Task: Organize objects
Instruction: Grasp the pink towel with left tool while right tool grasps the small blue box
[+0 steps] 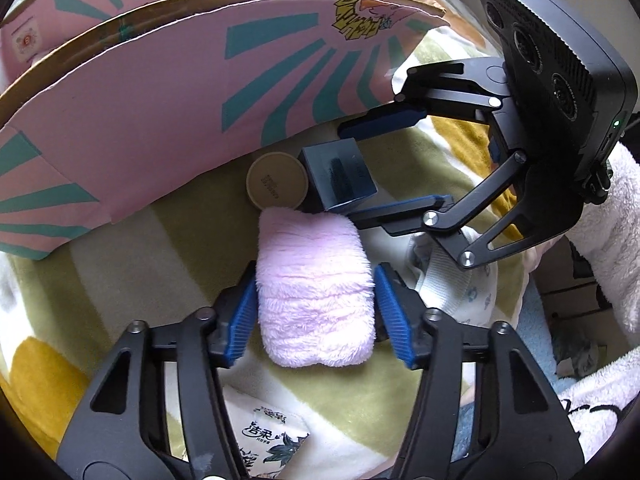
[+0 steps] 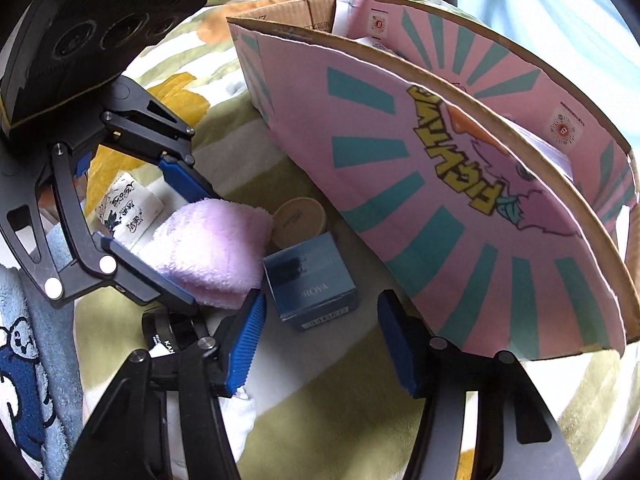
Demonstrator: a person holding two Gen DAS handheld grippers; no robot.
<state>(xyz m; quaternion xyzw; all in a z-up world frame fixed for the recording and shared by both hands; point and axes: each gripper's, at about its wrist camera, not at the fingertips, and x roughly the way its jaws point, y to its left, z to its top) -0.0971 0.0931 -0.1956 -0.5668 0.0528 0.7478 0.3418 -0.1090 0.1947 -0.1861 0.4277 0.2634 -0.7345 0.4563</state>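
Note:
A folded fluffy pink towel [image 1: 314, 296] lies on the green and yellow blanket. My left gripper [image 1: 316, 316] is open, its blue pads on either side of the towel, close to its sides. It also shows in the right wrist view [image 2: 180, 236] around the pink towel [image 2: 212, 248]. My right gripper [image 2: 322, 340] is open around a small dark blue box [image 2: 310, 280], without touching it. In the left wrist view the right gripper [image 1: 390, 168] straddles the blue box [image 1: 340, 178]. A round tan lid [image 1: 276, 180] lies beside the box, also seen in the right wrist view [image 2: 298, 222].
An open pink and teal cardboard box [image 1: 160, 120] stands just behind the objects, its flap leaning over them, also in the right wrist view [image 2: 460, 208]. A tissue pack [image 1: 268, 440] and white printed cloth [image 1: 472, 292] lie on the blanket [image 1: 132, 280]. A black ring-shaped object [image 2: 160, 336] lies near my right gripper.

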